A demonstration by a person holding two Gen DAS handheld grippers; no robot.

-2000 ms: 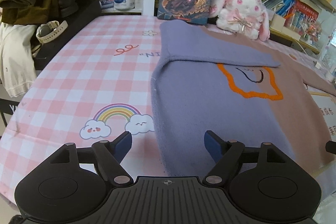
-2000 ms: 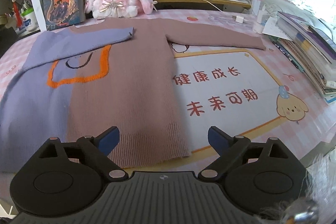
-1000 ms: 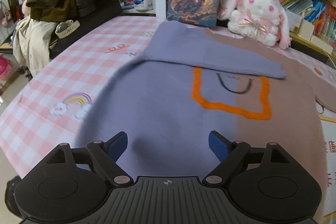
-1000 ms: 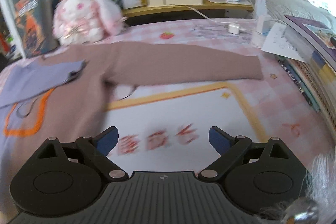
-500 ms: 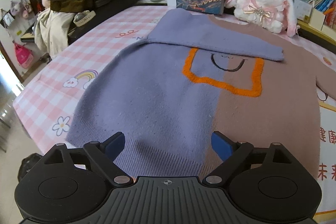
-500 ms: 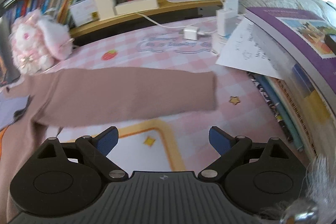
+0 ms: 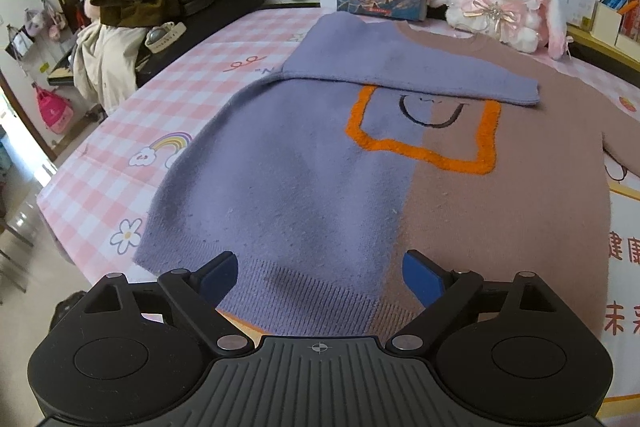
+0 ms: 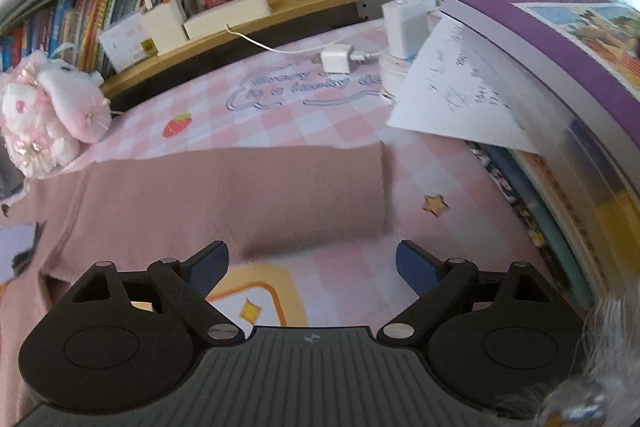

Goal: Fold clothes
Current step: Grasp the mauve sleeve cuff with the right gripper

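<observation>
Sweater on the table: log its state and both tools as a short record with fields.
garment: sweater, purple and brown halves, flat on the checked tablecloth
purple sleeve: folded across the chest
brown sleeve: stretched out sideways, not yet folded
left tool: open, above the hem, holding nothing
right tool: jaws closing, near the brown sleeve's cuff, nothing gripped

Left gripper (image 7: 319, 277) was tilted down toward the table with its blue pads spread wide, nothing pinched between them. Right gripper (image 8: 312, 265) was angled down too, jaws just starting to close in, pads not pressing on anything.
</observation>
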